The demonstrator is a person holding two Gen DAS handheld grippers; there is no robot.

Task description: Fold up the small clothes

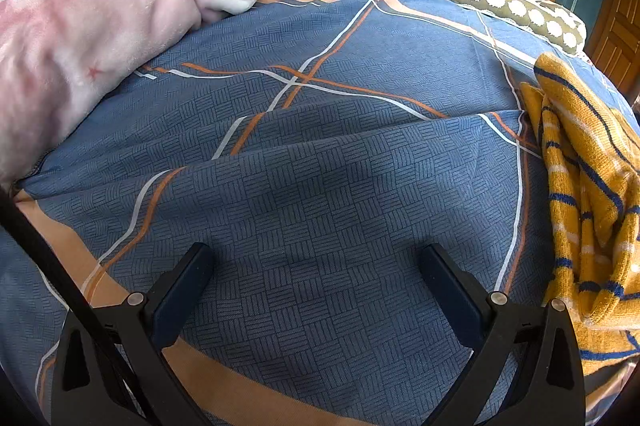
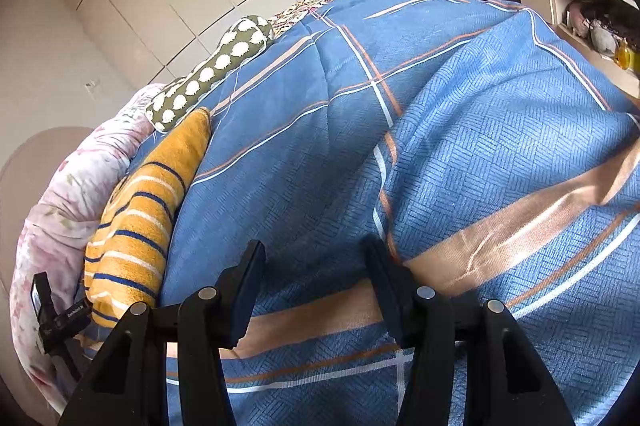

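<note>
Striped yellow garment [image 1: 588, 193] lies crumpled on the bed [image 1: 320, 145], right of the left gripper [image 1: 316, 266] and left of the right gripper [image 2: 316, 266], both spread empty; left appears nearer.

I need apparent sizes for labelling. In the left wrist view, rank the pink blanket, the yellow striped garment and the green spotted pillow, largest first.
1. pink blanket, largest.
2. yellow striped garment, cut off by the frame edge.
3. green spotted pillow, smallest, though it lies farthest away, so unsure.

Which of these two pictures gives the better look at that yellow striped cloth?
The right wrist view: the yellow striped cloth lies whole at the left, beside the pink blanket. The left wrist view cuts it off at the right edge.
</note>
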